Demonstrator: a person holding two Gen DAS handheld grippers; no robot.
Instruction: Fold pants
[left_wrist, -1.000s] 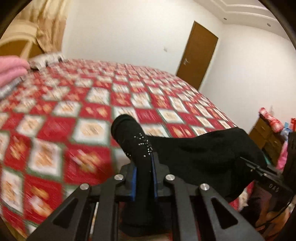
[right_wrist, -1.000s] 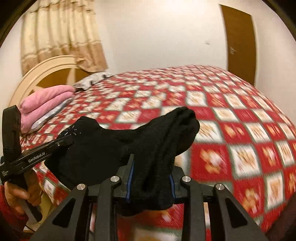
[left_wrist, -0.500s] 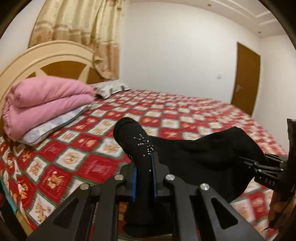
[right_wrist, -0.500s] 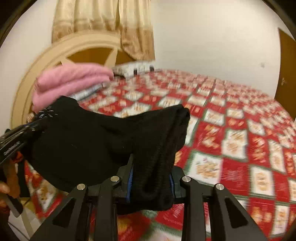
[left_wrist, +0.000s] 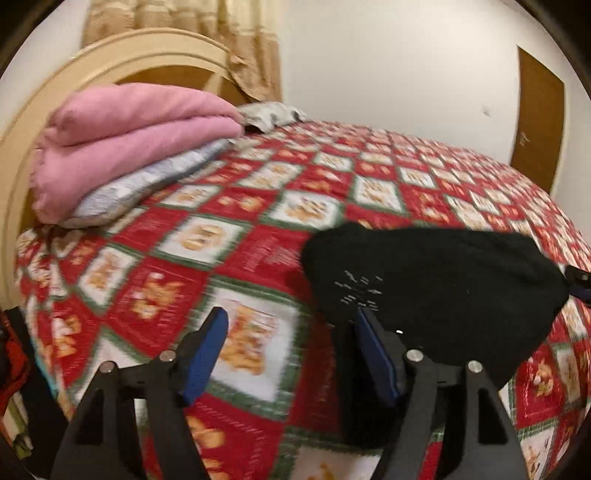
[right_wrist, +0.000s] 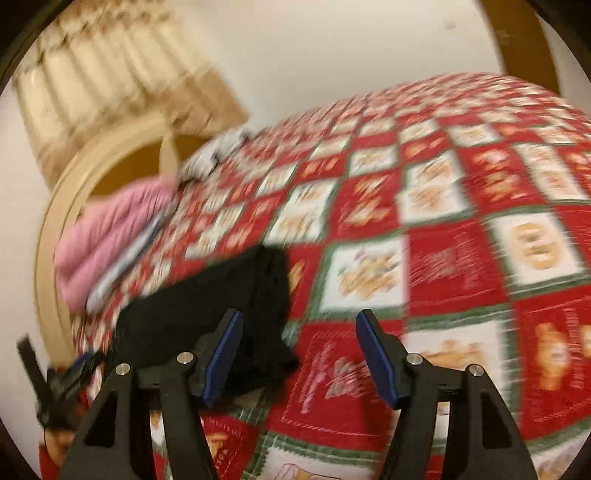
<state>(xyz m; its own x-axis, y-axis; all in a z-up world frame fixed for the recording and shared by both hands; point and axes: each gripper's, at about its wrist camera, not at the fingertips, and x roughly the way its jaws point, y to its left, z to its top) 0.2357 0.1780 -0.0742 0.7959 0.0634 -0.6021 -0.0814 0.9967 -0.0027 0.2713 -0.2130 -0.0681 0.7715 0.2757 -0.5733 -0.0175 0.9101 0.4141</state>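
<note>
The black pants (left_wrist: 436, 291) lie bunched on the red patterned bedspread (left_wrist: 258, 254), with small sparkly studs showing on the cloth. My left gripper (left_wrist: 291, 325) is open; the pants lie against its right finger, not between the jaws. In the right wrist view the pants (right_wrist: 207, 306) lie left of my right gripper (right_wrist: 299, 325), which is open and empty, its left finger in front of the cloth. The left gripper shows at the far left of the right wrist view (right_wrist: 62, 376).
Folded pink blankets (left_wrist: 129, 136) on a pale pillow sit at the head of the bed by the curved headboard (left_wrist: 122, 59). A curtain (right_wrist: 103, 70) hangs behind. A brown door (left_wrist: 539, 122) is at the far right. The bedspread extends to the right (right_wrist: 461, 229).
Both grippers have opened and let go of the pants, which now lie on the bed. Both views have swung toward the headboard and down closer to the bedspread.
</note>
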